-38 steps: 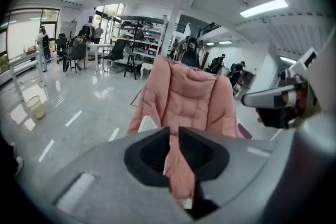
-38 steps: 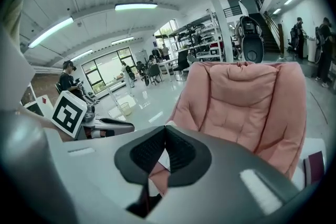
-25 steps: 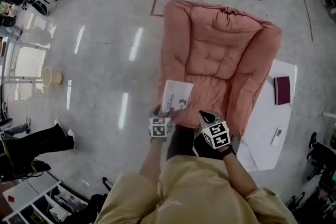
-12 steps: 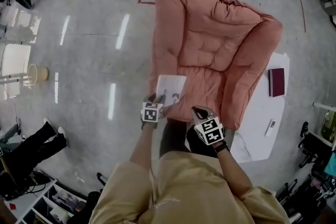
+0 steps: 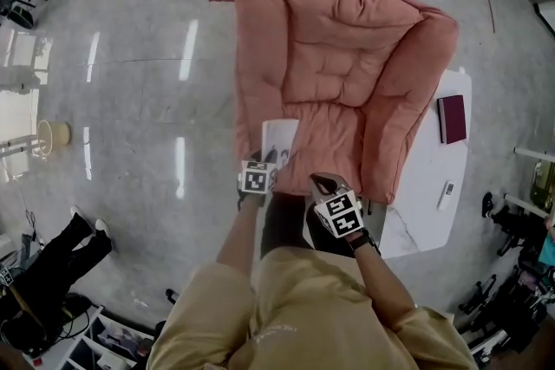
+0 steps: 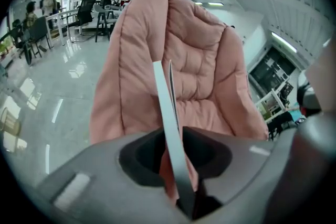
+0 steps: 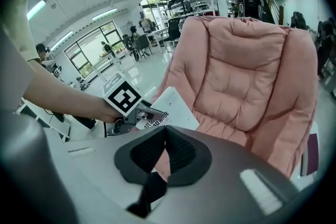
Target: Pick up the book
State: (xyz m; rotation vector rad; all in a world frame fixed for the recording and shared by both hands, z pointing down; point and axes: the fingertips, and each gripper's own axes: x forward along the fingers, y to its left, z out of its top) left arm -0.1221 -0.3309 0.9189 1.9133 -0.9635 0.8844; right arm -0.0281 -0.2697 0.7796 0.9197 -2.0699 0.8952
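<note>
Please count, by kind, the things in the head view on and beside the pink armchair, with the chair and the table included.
Books: 2, a thin white paper book and a dark red book
Armchairs: 1, the pink padded armchair
Tables: 1, the white table
Remotes: 1, a small white remote-like device
Total: 5

Left tongs (image 5: 259, 162) on white book (image 5: 281, 140) at pink armchair (image 5: 338, 56) front edge.

Counted on the hall floor: one pink armchair (image 5: 338, 56), one white side table (image 5: 422, 217), two books, one white book (image 5: 279, 143) and one dark red book (image 5: 451, 118), one small white remote-like device (image 5: 447, 194), and two handheld grippers, left gripper (image 5: 259, 160) and right gripper (image 5: 322, 183).
</note>
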